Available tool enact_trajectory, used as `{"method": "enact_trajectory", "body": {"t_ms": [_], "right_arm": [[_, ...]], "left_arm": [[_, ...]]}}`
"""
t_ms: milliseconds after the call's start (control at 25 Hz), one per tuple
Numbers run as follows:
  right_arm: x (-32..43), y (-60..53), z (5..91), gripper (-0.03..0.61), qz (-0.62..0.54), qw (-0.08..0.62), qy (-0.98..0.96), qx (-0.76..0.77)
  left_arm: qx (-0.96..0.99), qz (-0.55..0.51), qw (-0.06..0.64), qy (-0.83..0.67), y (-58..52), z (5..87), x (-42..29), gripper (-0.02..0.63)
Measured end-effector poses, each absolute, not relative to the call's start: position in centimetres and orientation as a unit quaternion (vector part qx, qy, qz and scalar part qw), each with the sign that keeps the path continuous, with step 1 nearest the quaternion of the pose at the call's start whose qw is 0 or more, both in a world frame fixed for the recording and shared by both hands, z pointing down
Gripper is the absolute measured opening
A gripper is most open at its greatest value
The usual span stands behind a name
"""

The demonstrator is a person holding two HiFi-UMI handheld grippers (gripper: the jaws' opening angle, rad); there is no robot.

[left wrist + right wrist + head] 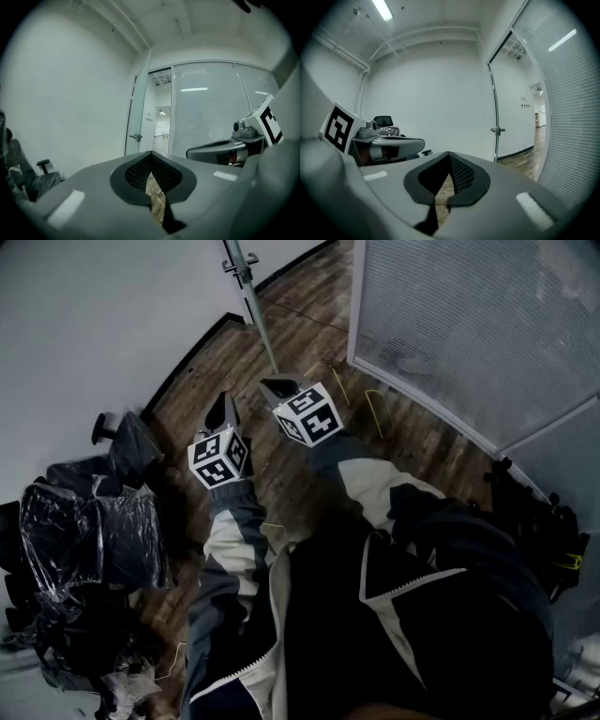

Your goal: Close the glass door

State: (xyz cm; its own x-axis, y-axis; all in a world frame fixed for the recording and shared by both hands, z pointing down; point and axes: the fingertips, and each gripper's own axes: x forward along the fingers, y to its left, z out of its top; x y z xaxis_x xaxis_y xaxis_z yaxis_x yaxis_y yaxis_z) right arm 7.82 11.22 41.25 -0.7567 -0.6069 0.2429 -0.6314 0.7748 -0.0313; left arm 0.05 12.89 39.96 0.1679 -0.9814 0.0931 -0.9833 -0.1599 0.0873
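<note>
Wood flooring (309, 334) below, we aim the left hand-held gripper (151, 153) and right hand-held gripper (449, 153), both clenched empty, at the open glass door (138, 112), likely for pushing.

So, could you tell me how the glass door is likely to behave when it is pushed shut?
The glass door is a tall, full-height panel, so it probably feels heavy and swings as one rigid piece. Its surface looks smooth, so a push there may slip; the handle likely gives surer contact.

Plastic-wrapped office chairs (84, 540) stand on the wooden floor (309, 352) by the white wall (94, 315), opposite a ribbed partition (478, 324).
</note>
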Motion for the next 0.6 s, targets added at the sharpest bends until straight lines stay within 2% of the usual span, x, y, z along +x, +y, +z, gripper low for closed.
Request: {"method": "enact_trajectory", "body": {"t_ms": [600], "right_arm": [[7.5,10.8,41.0,0.005,0.035,0.104,-0.931,0.348]], "left_arm": [[0.763,0.003,0.064,-0.643,12.8,40.2,-1.1,0.003]]}}
